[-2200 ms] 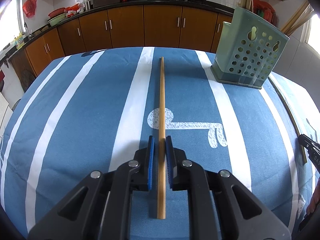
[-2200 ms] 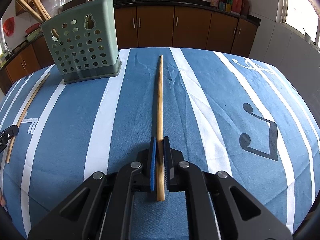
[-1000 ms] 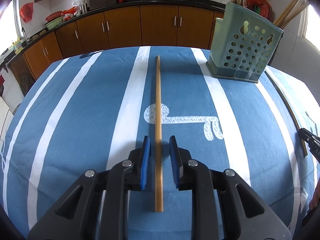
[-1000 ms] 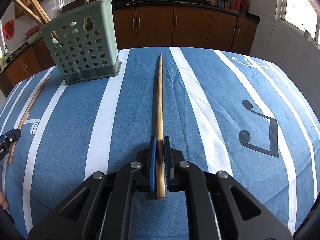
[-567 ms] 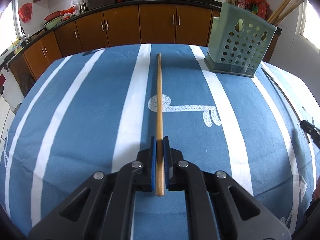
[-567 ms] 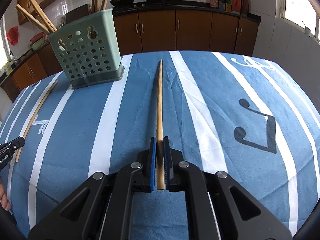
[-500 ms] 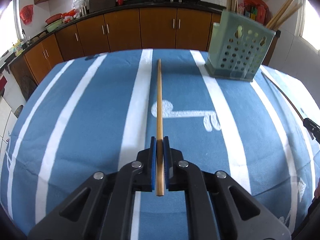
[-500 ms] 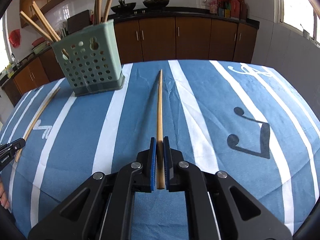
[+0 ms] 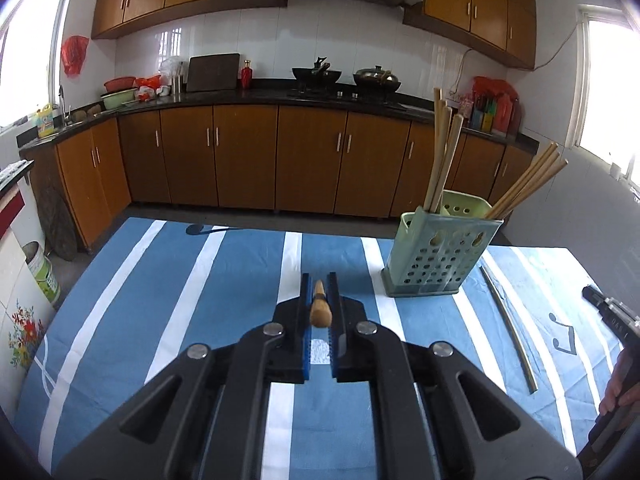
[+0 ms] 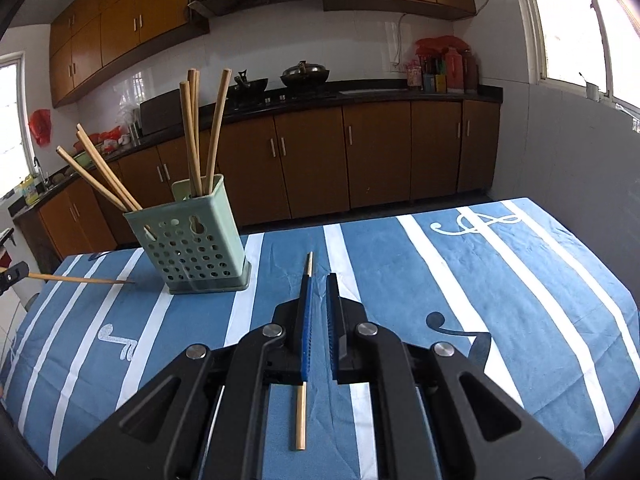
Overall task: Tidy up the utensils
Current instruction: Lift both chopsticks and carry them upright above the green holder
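Observation:
My left gripper [image 9: 320, 284] is shut on a wooden chopstick [image 9: 320, 308], lifted above the table and pointing away from the camera; it also shows in the right wrist view [image 10: 80, 279], held level left of the holder. The green perforated utensil holder [image 9: 436, 256] stands ahead to the right with several chopsticks in it; the right wrist view shows it [image 10: 192, 244] at left. My right gripper [image 10: 318, 284] is open above the table. A chopstick [image 10: 301, 416] lies on the cloth below it, by the left finger.
The table has a blue cloth with white stripes [image 9: 160, 300]. In the left wrist view another chopstick [image 9: 508, 328] lies on the cloth right of the holder, and the right gripper's tip [image 9: 608, 312] shows at the right edge. Kitchen cabinets [image 10: 360, 160] stand behind.
My left gripper closed on its chopstick and lifted it off the cloth. My right gripper opened, let its chopstick go onto the cloth, and rose.

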Action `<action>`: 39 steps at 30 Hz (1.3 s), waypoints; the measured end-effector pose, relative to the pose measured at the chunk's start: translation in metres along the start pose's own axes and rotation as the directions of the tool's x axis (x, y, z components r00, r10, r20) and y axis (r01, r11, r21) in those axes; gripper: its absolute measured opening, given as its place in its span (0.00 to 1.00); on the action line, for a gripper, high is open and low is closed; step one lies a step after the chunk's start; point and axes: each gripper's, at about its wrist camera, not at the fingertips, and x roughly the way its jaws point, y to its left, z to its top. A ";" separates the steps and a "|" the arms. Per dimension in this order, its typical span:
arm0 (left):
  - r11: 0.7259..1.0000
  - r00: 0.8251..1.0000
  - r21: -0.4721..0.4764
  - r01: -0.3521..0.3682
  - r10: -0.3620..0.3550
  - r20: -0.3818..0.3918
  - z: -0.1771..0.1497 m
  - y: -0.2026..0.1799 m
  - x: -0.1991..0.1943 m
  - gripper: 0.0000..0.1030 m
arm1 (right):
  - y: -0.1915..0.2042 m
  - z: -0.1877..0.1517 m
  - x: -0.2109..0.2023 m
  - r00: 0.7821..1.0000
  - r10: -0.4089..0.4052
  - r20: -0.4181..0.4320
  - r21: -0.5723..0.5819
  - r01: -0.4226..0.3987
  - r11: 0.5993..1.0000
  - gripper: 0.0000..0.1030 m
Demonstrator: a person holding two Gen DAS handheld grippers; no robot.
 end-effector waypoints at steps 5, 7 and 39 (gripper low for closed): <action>1.000 1.000 0.000 0.001 -0.001 -0.012 -0.003 -0.001 0.002 0.08 | 0.011 -0.037 0.032 0.985 0.041 -0.167 -0.006 -0.043 0.999 0.11; 1.000 1.000 -0.002 0.003 -0.003 -0.015 -0.004 0.001 0.002 0.08 | 0.017 -0.050 0.042 0.976 0.045 -0.214 -0.014 -0.049 0.999 0.24; 1.000 0.999 0.012 0.011 -0.012 0.039 0.007 -0.004 -0.011 0.08 | 0.004 0.015 -0.034 0.992 0.033 0.121 0.016 -0.035 0.999 0.07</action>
